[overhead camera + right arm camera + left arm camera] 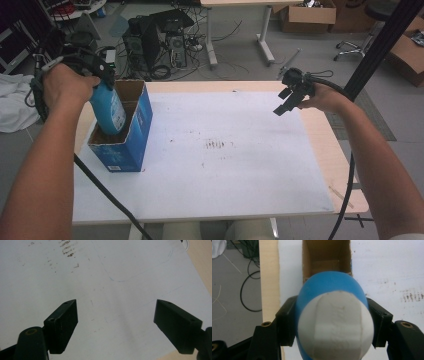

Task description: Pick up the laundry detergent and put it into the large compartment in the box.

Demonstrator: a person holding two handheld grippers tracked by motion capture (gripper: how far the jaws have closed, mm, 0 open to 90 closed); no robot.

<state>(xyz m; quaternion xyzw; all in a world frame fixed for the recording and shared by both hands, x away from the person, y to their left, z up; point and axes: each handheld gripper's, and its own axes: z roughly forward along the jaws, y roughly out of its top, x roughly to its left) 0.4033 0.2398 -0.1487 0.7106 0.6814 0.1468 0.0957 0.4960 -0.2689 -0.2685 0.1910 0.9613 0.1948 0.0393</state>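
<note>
One bottle (107, 107), blue, rigid-looking and likely slick, sits clamped near its cap in the left gripper (97, 70) over the box (131, 136) at the table's left; right gripper (115, 325) gapes, holding nothing.

bottle (109, 107): smooth blue plastic, matt white cap; box (131, 131): brown cardboard inside, glossy blue print outside; table (327, 145): pale wood; sheet (225, 165): matt white, smudged

Blue bottle (109, 107): lower end hidden inside the blue carton (136, 131); depth inside cannot be told. Label print too small to read. In the left gripper view, bottle (332, 290) cut off at 6 o'clock. Left gripper (102, 70) jaws mostly hidden behind hand (65, 85). Carton (325, 257) cut off at 12 o'clock.
</note>
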